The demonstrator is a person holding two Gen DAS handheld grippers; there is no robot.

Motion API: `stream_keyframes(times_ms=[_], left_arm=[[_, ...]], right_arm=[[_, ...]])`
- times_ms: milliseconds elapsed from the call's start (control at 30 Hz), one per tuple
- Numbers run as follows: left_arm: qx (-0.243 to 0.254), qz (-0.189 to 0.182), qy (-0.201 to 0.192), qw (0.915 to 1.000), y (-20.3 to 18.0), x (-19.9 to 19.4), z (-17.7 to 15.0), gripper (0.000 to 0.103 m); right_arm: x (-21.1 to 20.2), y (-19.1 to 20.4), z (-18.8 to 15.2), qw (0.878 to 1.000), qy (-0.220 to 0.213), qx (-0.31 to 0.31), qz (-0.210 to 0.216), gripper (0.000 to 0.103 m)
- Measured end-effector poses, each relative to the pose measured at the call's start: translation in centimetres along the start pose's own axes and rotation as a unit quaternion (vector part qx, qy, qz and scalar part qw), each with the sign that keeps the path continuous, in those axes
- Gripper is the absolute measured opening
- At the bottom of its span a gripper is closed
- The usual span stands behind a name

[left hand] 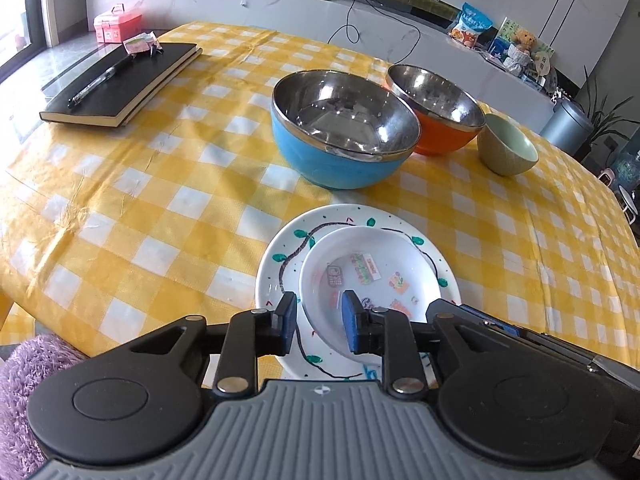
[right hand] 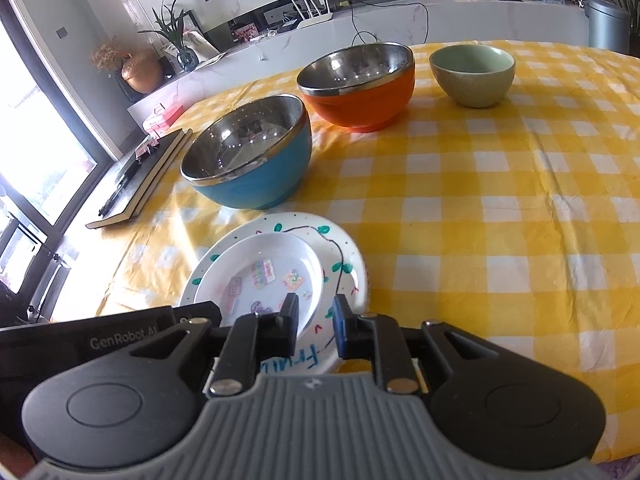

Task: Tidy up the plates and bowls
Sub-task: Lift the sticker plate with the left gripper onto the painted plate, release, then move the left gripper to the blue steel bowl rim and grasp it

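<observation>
both grippers tilt steeply down toward the near edge of the table (left hand: 120, 208), side by side over the same stack. the left gripper (left hand: 319, 320) has its jaws a little apart, straddling the near-left rim of the small dish (left hand: 372, 272): one pad sits outside the rim, over the plate (left hand: 280, 264), the other over the dish's inside, and neither pad looks pressed on it. the right gripper (right hand: 316, 322) is likewise parted by a narrow gap, its left finger over the right rim of the small dish (right hand: 260, 276) and its right finger over the plate's (right hand: 344, 256) painted border; nothing is clamped. in the left view the right gripper's body juts in at the lower right, close beside the left one. the dish, with stickers inside, rests on the plate, which lies flat on the yellow checked cloth. beyond it stands a blue bowl (left hand: 340, 152), just behind it and touching or nearly so an orange bowl (left hand: 440, 120), then a small green bowl (left hand: 506, 146) to the right, all upright. a black notebook (left hand: 120, 84) with a pen lies far left.
</observation>
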State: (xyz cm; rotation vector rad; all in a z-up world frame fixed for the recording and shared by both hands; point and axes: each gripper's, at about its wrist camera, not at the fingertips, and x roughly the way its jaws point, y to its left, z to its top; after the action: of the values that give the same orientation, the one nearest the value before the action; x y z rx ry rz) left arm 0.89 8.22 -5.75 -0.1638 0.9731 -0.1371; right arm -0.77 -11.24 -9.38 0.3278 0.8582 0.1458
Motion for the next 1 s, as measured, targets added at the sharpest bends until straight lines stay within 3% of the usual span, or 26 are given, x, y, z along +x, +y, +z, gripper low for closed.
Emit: stream_keyframes(times_ms=[267, 467, 667, 733, 1000], left_arm=[[-0.006, -0.004, -0.023, 0.9997, 0.3, -0.8, 1.0, 0.034], [-0.014, -0.007, -0.044, 0.9989, 0.9, -1.4, 2.7, 0.042], [-0.016, 0.013, -0.062, 0.9979, 1.2, -1.3, 4.8, 0.046], [-0.023, 0.015, -0.067, 0.9973, 1.6, -1.2, 5.6, 0.047], [-0.059, 0.034, -0.088, 0.9938, 3.0, -0.3, 8.7, 0.06]], right_arm=[[-1.3, -0.4, 1.2, 0.999, -0.036, 0.002, 0.0, 0.028], [-1.5, -0.8, 3.0, 0.998, -0.053, 0.012, -0.011, 0.043], [-1.3, 0.3, 5.0, 0.998, -0.067, 0.002, -0.017, 0.051], [-1.3, 0.8, 5.6, 0.996, -0.08, -0.005, -0.024, 0.064], [0.3, 2.4, 8.3, 0.996, -0.083, -0.006, -0.029, 0.065]])
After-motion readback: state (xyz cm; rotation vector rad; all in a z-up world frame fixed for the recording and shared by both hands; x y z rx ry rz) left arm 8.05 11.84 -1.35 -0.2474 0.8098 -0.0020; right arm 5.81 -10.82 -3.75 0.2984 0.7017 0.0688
